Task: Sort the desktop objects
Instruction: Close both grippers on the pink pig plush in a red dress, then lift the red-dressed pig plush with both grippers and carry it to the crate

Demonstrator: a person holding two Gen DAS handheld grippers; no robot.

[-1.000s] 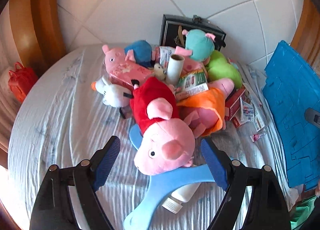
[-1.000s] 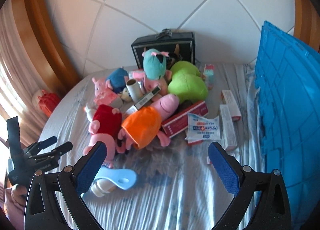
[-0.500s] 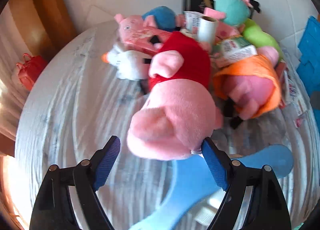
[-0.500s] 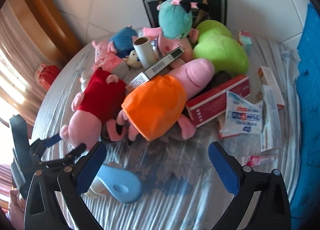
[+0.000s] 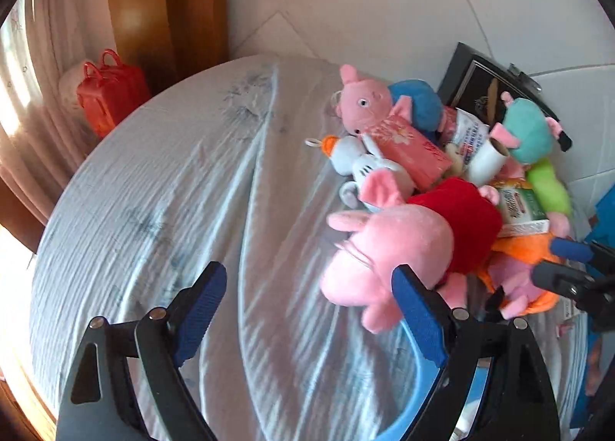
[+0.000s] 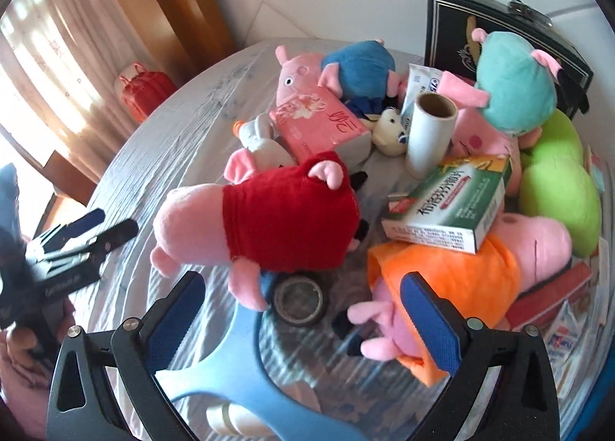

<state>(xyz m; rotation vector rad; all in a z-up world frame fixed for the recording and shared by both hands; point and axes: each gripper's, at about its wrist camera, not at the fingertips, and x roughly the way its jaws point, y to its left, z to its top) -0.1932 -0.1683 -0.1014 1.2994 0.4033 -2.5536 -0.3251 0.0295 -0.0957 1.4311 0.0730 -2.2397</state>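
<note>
Both claws spread over a heap of plush toys on the worktop.
Left claw gapes beside the red-dressed pig, its right finger touching the soft snout; right claw gapes above a tape ring and blue plastic hanger. Beyond: orange-dressed pig, green-and-white carton with Chinese print, cardboard tube, pink tissue pack.

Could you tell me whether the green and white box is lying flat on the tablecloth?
No, the green and white box rests tilted on the orange-dressed pig toy.
</note>
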